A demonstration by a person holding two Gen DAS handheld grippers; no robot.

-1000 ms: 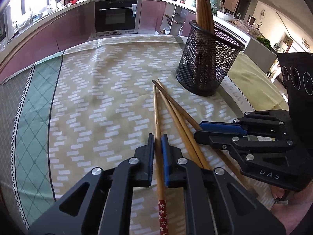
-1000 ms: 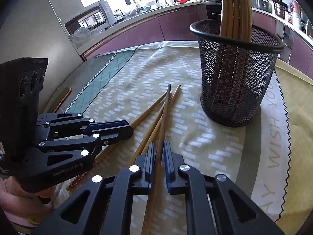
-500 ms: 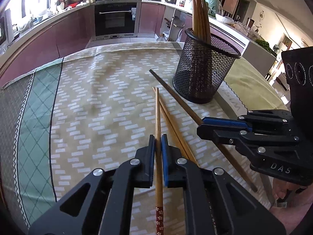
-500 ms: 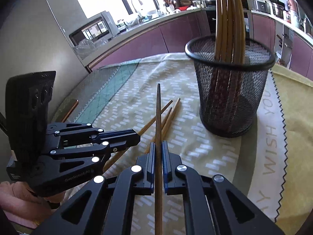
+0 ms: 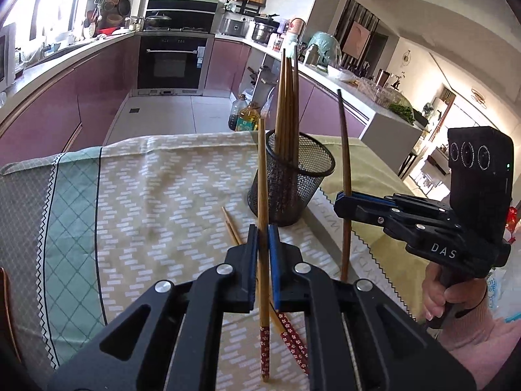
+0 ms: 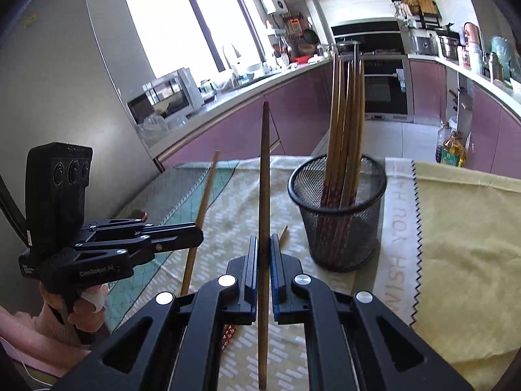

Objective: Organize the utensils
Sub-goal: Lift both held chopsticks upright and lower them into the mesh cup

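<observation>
My left gripper is shut on a light wooden chopstick with a red flowered end, held upright above the table. My right gripper is shut on a dark brown chopstick, also upright. Each gripper shows in the other's view: the right gripper with the dark chopstick, the left gripper with the light chopstick. A black mesh holder stands ahead with several chopsticks in it. Two chopsticks lie on the cloth below my left gripper.
A patterned cloth covers the table, with a yellow cloth on the right side. Purple kitchen cabinets and an oven stand beyond the table's far edge. An oil bottle stands on the floor.
Both grippers have lifted their chopsticks off the cloth and tilted them from lying flat to upright. The mesh holder now looks farther and lower.
</observation>
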